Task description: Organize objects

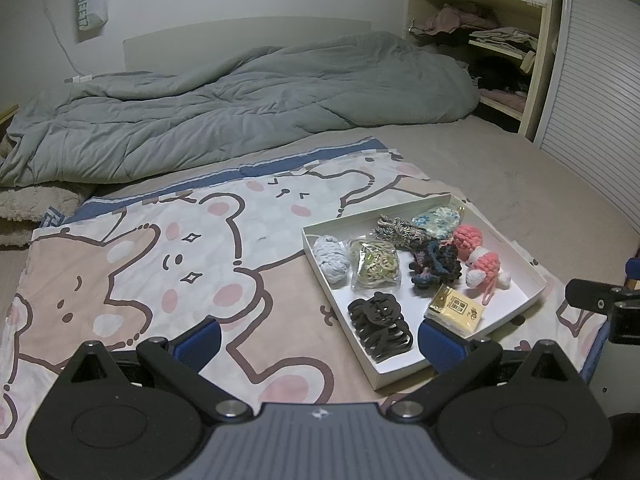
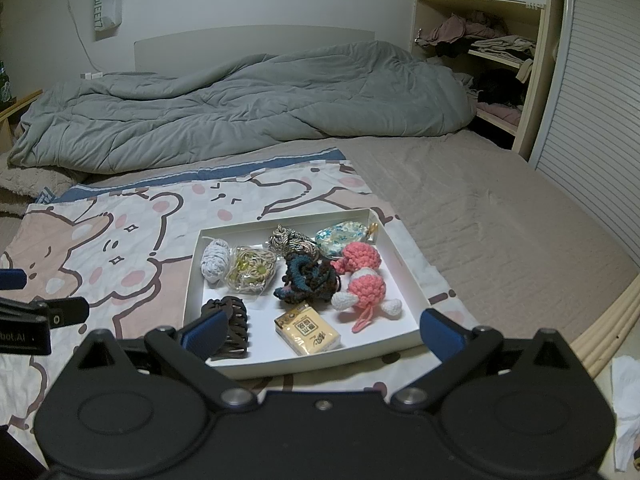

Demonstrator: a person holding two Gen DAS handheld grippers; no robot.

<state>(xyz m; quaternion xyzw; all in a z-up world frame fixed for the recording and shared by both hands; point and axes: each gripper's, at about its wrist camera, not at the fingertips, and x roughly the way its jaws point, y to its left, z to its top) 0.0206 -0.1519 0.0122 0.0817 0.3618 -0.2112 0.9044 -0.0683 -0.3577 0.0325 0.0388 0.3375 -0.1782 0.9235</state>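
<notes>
A shallow white tray (image 1: 520, 264) (image 2: 404, 258) lies on a cartoon-bear cloth (image 1: 160, 264) (image 2: 100, 256) on the bed. It holds a black hair claw (image 1: 380, 326) (image 2: 230, 322), a yellow packet (image 1: 456, 310) (image 2: 308, 332), a pink crochet toy (image 1: 480, 256) (image 2: 362, 280), a dark scrunchie (image 1: 436, 266) (image 2: 308, 278), a light blue yarn piece (image 1: 330, 258) (image 2: 216, 262), a bagged bundle of bands (image 1: 374, 264) (image 2: 250, 270), a braided cord (image 1: 396, 228) (image 2: 290, 242) and a floral pouch (image 1: 436, 218) (image 2: 340, 236). My left gripper (image 1: 320, 340) is open and empty, left of the tray's near corner. My right gripper (image 2: 320, 332) is open and empty over the tray's near edge.
A rumpled grey duvet (image 1: 240, 96) (image 2: 240, 100) covers the far half of the bed. An open shelf with folded clothes (image 1: 492, 44) (image 2: 492, 52) and a slatted door (image 1: 592, 92) (image 2: 600, 92) stand at the right. A paper bag (image 1: 92, 0) (image 2: 107, 0) hangs on the wall.
</notes>
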